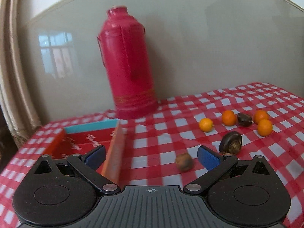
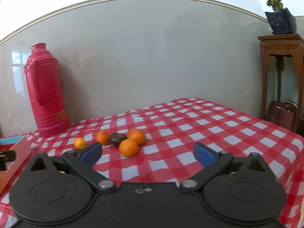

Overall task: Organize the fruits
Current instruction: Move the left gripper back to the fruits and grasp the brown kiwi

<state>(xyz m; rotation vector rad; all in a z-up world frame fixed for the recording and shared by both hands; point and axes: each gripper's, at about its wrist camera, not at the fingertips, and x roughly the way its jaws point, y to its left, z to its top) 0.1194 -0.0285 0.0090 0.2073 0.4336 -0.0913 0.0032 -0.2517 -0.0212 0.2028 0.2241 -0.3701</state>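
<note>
Several small oranges (image 1: 229, 117) and two dark brown fruits (image 1: 230, 141) lie on the red-checked tablecloth (image 1: 161, 133), right of centre. A small tan fruit (image 1: 184, 161) lies just ahead of my left gripper (image 1: 151, 152), whose jaws stand open and empty. They straddle the near wall of a red box (image 1: 83, 140) with a blue rim. In the right wrist view the oranges (image 2: 128, 147) cluster around one dark fruit (image 2: 117, 138), just beyond my right gripper (image 2: 147, 148). That gripper is open and holds nothing. The box (image 2: 17, 152) shows at the left edge.
A tall pink thermos flask (image 1: 127, 64) stands at the back by the grey wall, also the thermos flask (image 2: 45, 95) at the left. Past the table's right edge stands a wooden side table (image 2: 281, 43) with a potted plant (image 2: 281, 20); a dark bag (image 2: 281, 114) sits beneath.
</note>
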